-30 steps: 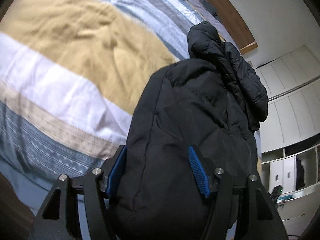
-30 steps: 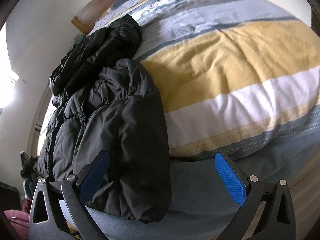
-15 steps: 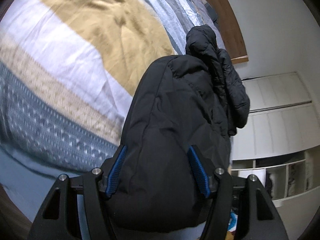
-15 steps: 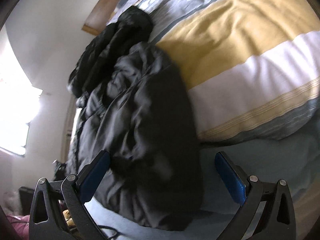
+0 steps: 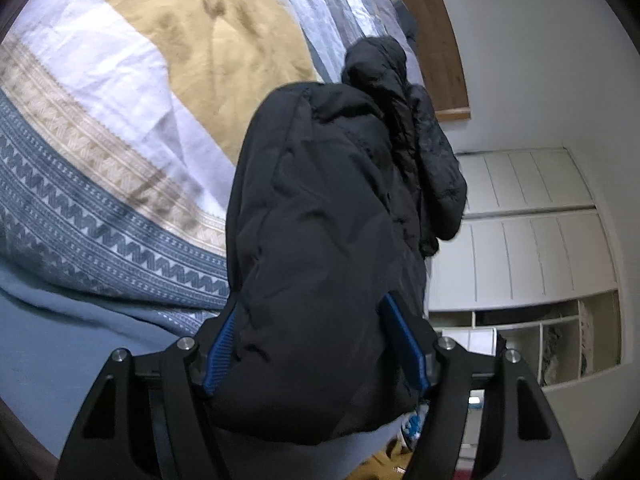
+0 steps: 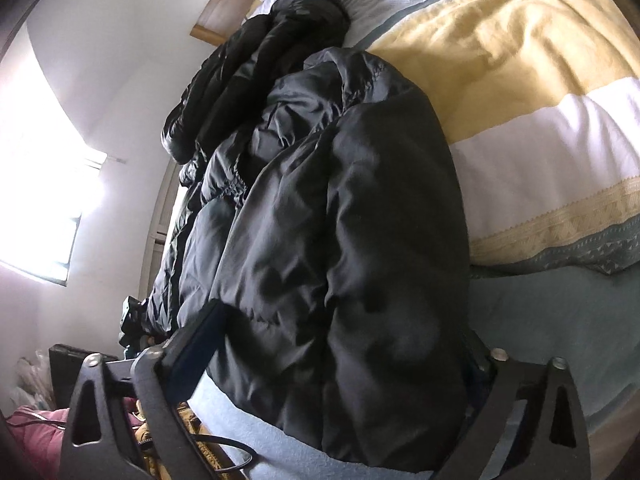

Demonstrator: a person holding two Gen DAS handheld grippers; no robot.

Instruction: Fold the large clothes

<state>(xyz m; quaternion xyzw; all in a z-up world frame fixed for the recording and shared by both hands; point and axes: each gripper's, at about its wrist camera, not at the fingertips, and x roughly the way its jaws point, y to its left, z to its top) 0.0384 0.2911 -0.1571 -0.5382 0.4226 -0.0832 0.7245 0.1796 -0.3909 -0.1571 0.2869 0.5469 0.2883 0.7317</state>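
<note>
Left gripper (image 5: 316, 350): we note its jaws opening, blue pads still against the bulging hem of the black puffer jacket (image 5: 320, 240). Right gripper (image 6: 332, 360): jaws closing around the same folded bulk, which fills the gap. We see the jacket lying along the bed's edge on the striped duvet (image 6: 520, 80), hood toward the wooden headboard (image 5: 436, 36). White wardrobe (image 5: 532, 240) beyond.
</note>
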